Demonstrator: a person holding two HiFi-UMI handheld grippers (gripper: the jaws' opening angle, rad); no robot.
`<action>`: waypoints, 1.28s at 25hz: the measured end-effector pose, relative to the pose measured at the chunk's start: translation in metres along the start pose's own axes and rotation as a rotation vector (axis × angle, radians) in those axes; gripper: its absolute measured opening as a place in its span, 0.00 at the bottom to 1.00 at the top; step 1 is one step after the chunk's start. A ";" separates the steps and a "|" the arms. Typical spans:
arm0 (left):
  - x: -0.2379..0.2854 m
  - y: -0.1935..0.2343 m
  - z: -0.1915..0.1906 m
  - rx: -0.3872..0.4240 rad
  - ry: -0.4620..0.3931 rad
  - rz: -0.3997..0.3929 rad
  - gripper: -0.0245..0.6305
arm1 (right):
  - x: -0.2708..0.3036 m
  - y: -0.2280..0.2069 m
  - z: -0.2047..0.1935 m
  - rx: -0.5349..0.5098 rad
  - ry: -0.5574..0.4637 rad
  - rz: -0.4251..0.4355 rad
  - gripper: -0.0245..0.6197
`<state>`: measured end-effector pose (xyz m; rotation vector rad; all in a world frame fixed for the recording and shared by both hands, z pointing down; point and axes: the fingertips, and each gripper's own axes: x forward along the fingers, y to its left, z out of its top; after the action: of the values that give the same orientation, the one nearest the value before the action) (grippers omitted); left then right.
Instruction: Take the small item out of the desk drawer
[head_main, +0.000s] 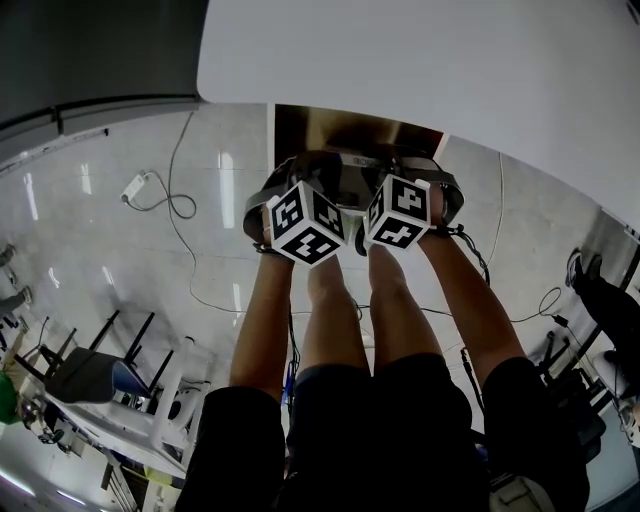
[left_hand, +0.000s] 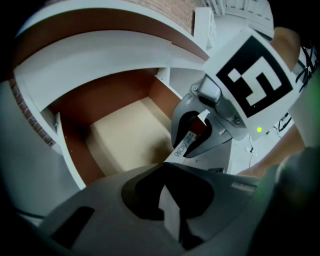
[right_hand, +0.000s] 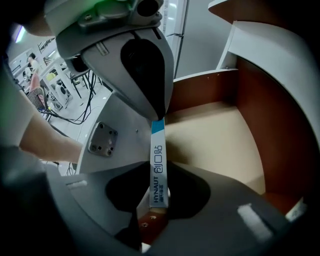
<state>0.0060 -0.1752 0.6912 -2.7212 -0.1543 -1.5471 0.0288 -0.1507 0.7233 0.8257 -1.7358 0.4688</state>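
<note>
A thin white plaster strip (right_hand: 157, 165) with a blue end and dark print hangs stretched between my two grippers above the open drawer (right_hand: 220, 135). In the right gripper view, my left gripper (right_hand: 157, 120) pinches the strip's blue top end, and its lower end sits in my right gripper (right_hand: 156, 207). The left gripper view shows the same strip (left_hand: 184, 146) coming out of my right gripper (left_hand: 186, 142) and running into my left gripper (left_hand: 169, 202). In the head view both marker cubes (head_main: 307, 222) hang side by side below the drawer (head_main: 340, 130), and the jaws are hidden.
The drawer has brown walls and a bare beige bottom (left_hand: 127, 137) and sits under a white desk top (head_main: 450, 60). A person's bare legs (head_main: 330, 320) are below the grippers. A cable (head_main: 180, 205) lies on the tiled floor, and chairs (head_main: 90, 375) stand at the lower left.
</note>
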 end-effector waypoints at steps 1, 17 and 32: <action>-0.005 0.002 0.004 -0.018 -0.021 0.012 0.04 | -0.004 -0.001 -0.001 0.013 -0.006 -0.005 0.20; -0.086 0.039 0.011 -0.217 -0.188 0.202 0.04 | -0.064 -0.024 0.015 0.348 -0.175 -0.107 0.20; -0.147 0.027 0.032 -0.292 -0.274 0.238 0.04 | -0.136 -0.017 0.034 0.513 -0.329 -0.177 0.20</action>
<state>-0.0383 -0.2120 0.5502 -3.0217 0.4121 -1.2140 0.0398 -0.1451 0.5828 1.4781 -1.8422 0.7027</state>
